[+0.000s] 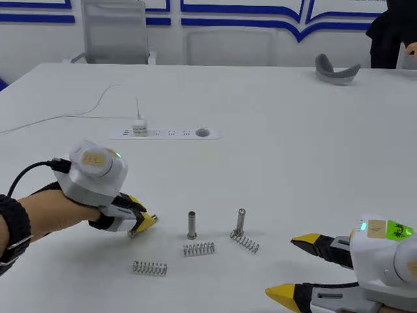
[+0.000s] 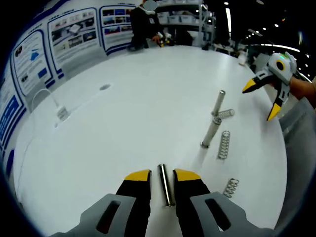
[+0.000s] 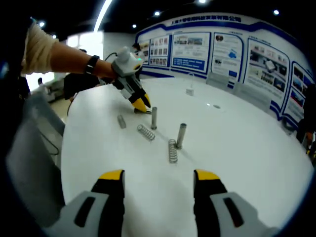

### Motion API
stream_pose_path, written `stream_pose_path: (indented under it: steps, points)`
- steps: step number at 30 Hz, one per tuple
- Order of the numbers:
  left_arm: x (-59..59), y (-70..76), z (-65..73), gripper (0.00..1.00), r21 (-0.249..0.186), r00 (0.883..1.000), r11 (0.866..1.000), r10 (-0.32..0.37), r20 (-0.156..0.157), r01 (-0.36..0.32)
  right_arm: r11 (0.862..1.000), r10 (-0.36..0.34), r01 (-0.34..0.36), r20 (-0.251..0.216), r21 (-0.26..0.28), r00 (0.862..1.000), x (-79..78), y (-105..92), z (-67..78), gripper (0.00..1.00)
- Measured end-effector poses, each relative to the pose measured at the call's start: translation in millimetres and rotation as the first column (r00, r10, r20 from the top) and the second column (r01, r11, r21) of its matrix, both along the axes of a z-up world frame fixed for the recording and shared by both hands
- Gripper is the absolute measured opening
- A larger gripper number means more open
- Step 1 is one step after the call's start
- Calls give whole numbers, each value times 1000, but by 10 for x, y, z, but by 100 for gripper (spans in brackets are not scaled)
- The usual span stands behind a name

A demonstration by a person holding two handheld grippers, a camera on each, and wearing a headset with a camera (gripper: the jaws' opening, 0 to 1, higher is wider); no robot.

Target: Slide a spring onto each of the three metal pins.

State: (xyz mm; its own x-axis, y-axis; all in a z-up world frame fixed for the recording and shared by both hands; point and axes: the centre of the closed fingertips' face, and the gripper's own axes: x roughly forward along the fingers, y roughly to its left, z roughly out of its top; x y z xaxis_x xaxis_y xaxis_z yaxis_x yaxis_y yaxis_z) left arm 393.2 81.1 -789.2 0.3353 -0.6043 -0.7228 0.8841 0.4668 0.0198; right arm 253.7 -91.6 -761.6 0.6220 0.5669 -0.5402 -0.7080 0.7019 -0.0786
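Your left gripper point(image 2: 162, 178) is clamped on a metal pin point(image 2: 166, 187), which lies lengthwise between the yellow tips. In the head view those tips sit low against the white table point(image 1: 293, 163) at the near left. Your right gripper point(image 1: 293, 267) hangs at the near right, jaws spread wide with nothing between them. Between the two grippers, the left standing pin point(image 1: 191, 225) and the right standing pin point(image 1: 240, 220) are upright on the table. All three springs lie flat: the left spring point(image 1: 150, 267) nearest you, the middle spring point(image 1: 199, 248) just on the near side of the left standing pin, and the right spring point(image 1: 245, 242) at the foot of the right standing pin. A power strip point(image 1: 166, 133) lies well beyond.
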Motion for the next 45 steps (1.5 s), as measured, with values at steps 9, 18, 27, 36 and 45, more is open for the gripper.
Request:
stream_pose_path:
  steps: [9, 18, 27, 36, 45]
  points:
    - [33, -43, -49, 14, 42, 1000, 999, -8, -11, 8, 1000, -4, 4, 0, -3, 1000, -6, -15, -13, 58]
    - [77, -55, -94, 10, 90, 999, 996, 1, -36, 2, 1000, -3, 3, 3, -3, 1000, 0, -6, -9, 58]
    - [69, -40, -130, 9, 133, 998, 991, 0, -67, 9, 1000, -2, 2, 0, -4, 1000, -8, -1, -27, 58]
    - [75, -36, -138, 9, 154, 995, 988, 12, -99, 3, 1000, -1, 1, 0, -5, 1000, -9, -1, -34, 58]
    - [71, -30, -136, 8, 180, 989, 983, 43, -139, -18, 1000, 2, -2, -8, -8, 1000, -23, 10, -61, 57]
